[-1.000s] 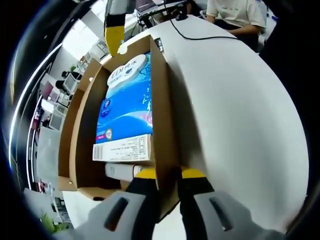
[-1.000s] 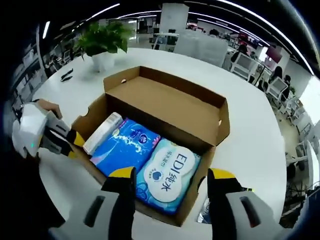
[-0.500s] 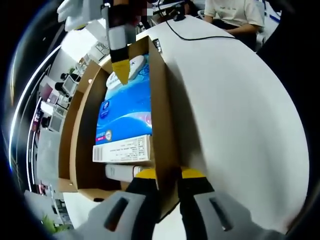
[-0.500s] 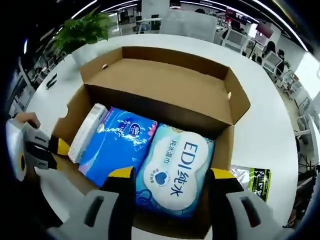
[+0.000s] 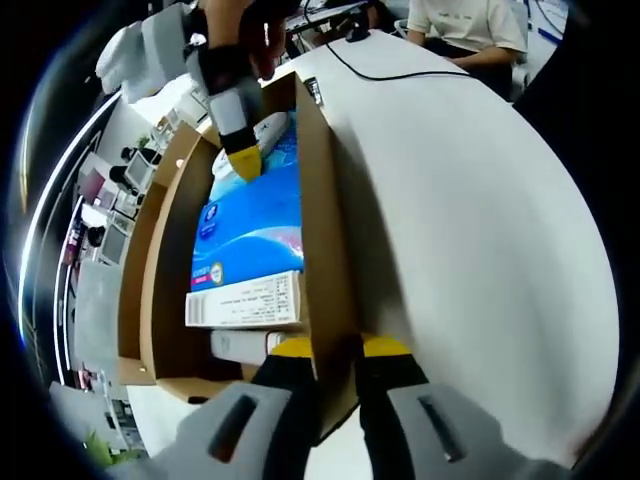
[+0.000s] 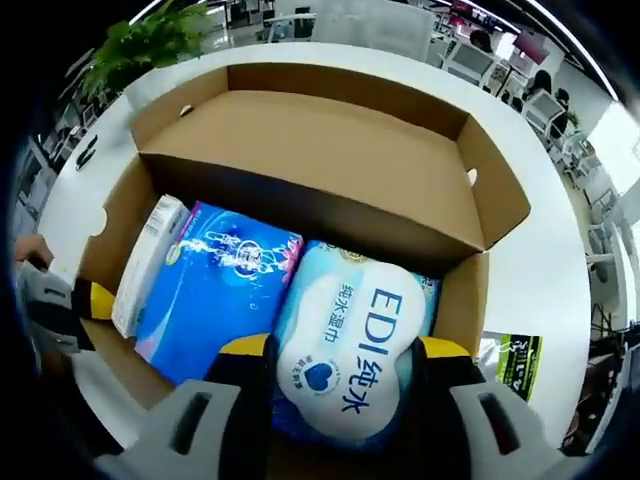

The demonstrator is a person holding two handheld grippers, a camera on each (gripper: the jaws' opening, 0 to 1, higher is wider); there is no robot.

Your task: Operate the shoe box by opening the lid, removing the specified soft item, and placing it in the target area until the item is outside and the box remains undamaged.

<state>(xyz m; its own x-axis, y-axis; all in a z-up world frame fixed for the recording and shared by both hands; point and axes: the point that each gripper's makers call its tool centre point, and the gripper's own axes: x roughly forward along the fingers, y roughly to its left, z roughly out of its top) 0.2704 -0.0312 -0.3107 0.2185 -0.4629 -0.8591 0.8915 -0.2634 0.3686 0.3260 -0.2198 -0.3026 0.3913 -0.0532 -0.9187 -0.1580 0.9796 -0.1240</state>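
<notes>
An open brown corrugated-cardboard shoe box [image 6: 330, 160] sits on a smooth white round table [image 5: 470, 220], its hinged lid folded back flat behind the tray. Inside lies a soft, glossy pale-blue pack of wet wipes [image 6: 350, 345] with a rounded white flap label printed "EDI" and Chinese characters beside a small blue heart; it fills the end of the box nearest the right claw [image 6: 340, 352]. That claw's yellow-tipped black jaws stand wide apart, one on each side of the pack, and whether they press it cannot be told. Next to the wipes lies a shiny bright-blue plastic packet [image 6: 215, 290] with white splash artwork, and against the far end wall a slim white carton [image 6: 140, 265] stands on edge. The right gripper view also takes in a green-and-silver foil sachet [image 6: 510, 352] on the table just outside the box and a leafy green potted plant [image 6: 145, 45]. The left gripper view looks down the box lengthwise: the left claw [image 5: 338, 350] has its jaws narrowly set, pinching the box's side wall between them, and a barcode sticker shows on the white carton [image 5: 245, 298]. A black cable [image 5: 400, 68] trails over the table towards a seated person in a white shirt [image 5: 470, 25].
</notes>
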